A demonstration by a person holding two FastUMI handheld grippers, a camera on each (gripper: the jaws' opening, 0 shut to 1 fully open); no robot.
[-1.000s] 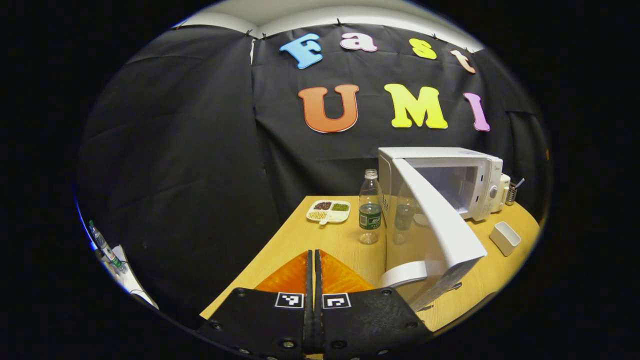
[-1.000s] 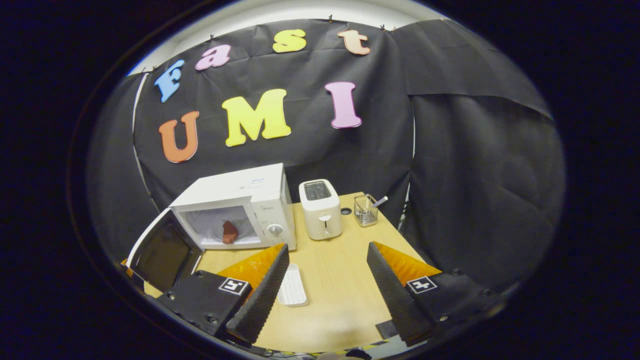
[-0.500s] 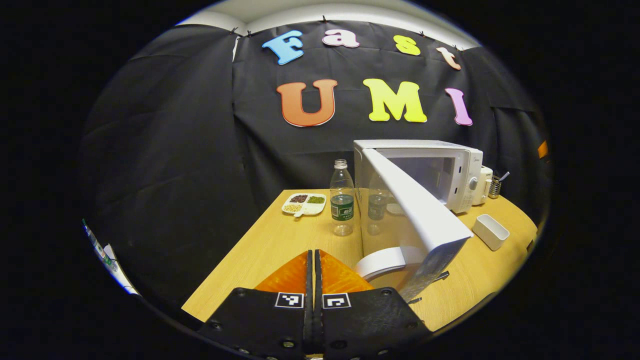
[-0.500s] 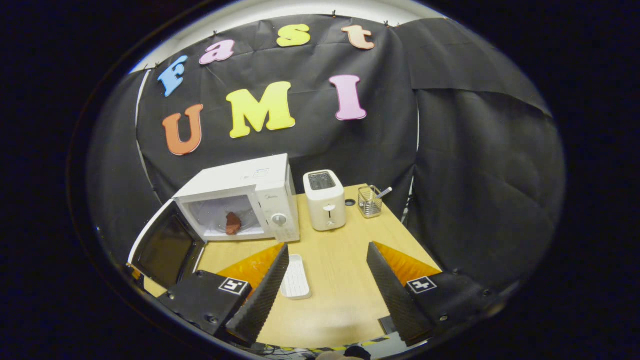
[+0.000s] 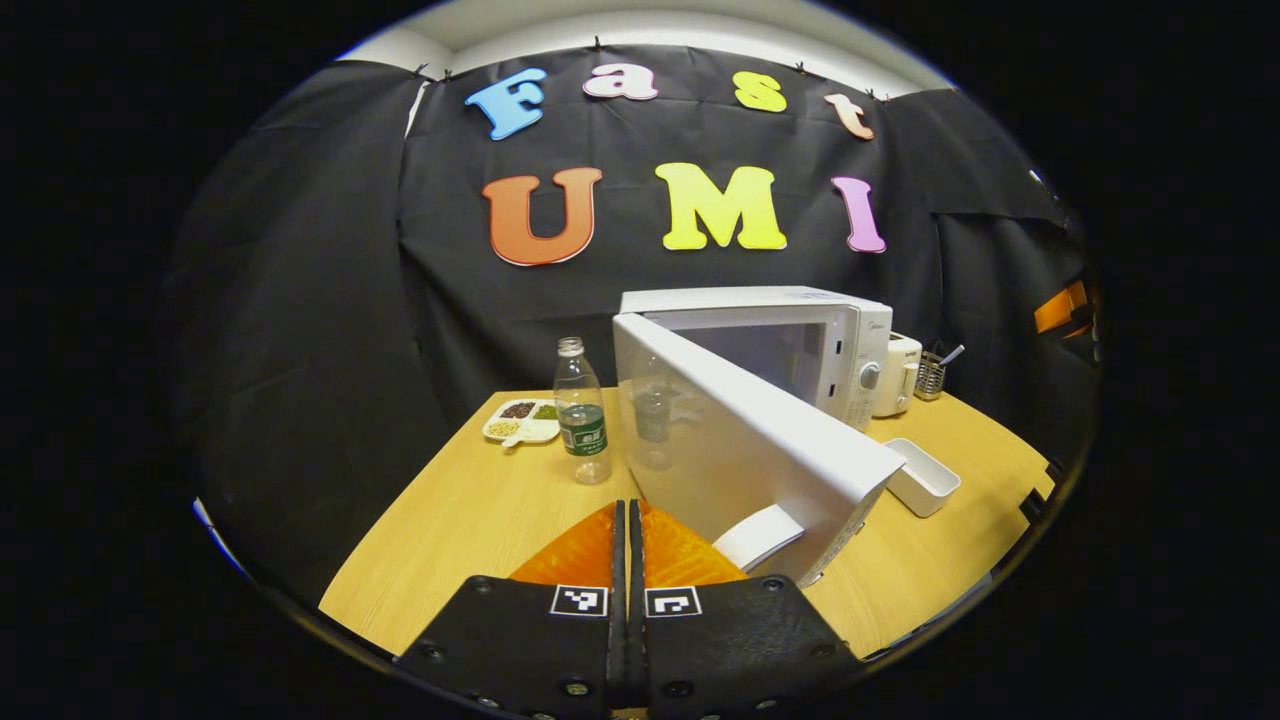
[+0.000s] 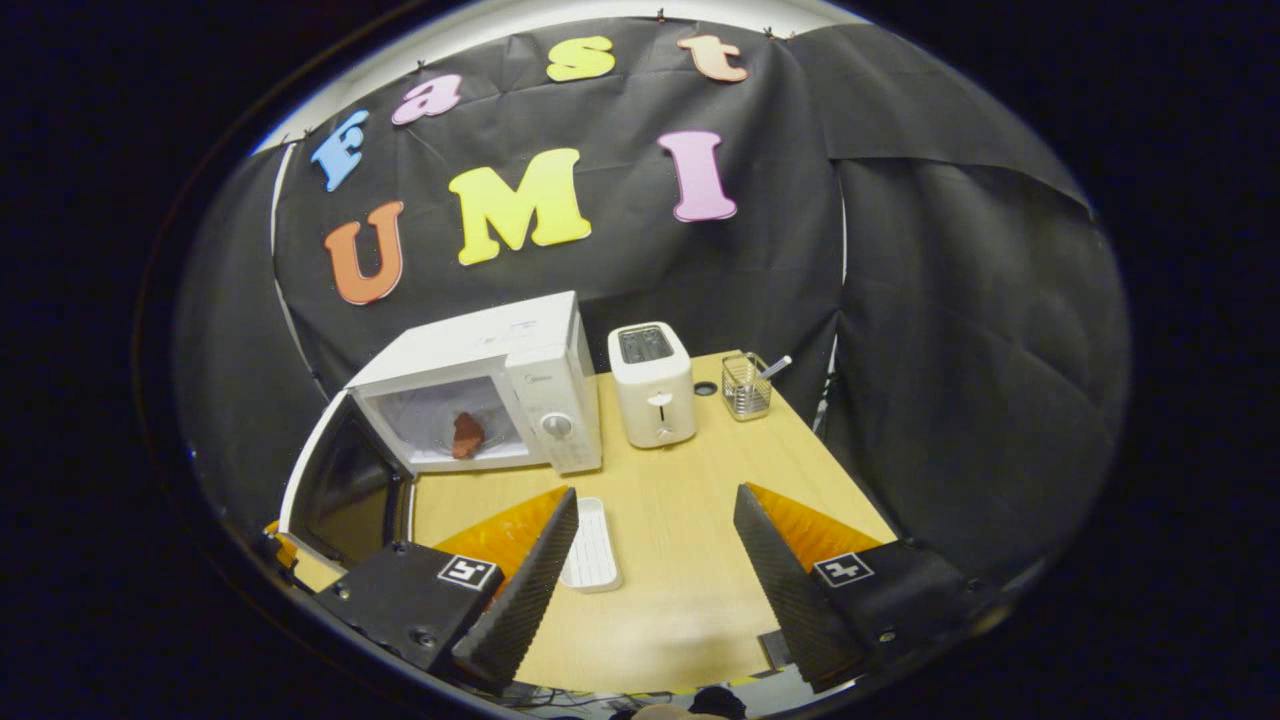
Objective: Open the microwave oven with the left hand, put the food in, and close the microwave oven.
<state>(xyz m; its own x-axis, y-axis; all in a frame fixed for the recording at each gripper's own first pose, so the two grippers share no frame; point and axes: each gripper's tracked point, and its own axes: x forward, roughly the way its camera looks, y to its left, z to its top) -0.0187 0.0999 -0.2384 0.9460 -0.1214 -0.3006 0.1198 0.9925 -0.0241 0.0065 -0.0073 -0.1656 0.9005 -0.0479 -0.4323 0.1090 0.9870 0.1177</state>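
Food (image 6: 466,436) sits inside microwave (image 6: 500,385) — left fingers (image 5: 610,540) clenched, seemingly empty; right fingers (image 6: 540,560) spread.

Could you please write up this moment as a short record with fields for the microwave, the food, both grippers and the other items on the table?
microwave oven: door open, swung out to its left
food: reddish-brown piece inside the cavity
left gripper: shut, empty, just outside the door
right gripper: open, empty, above the table
white tray: empty, in front of the microwave
toaster: right of the microwave
wire basket: behind the toaster
water bottle: upright
divided dish: holds beans
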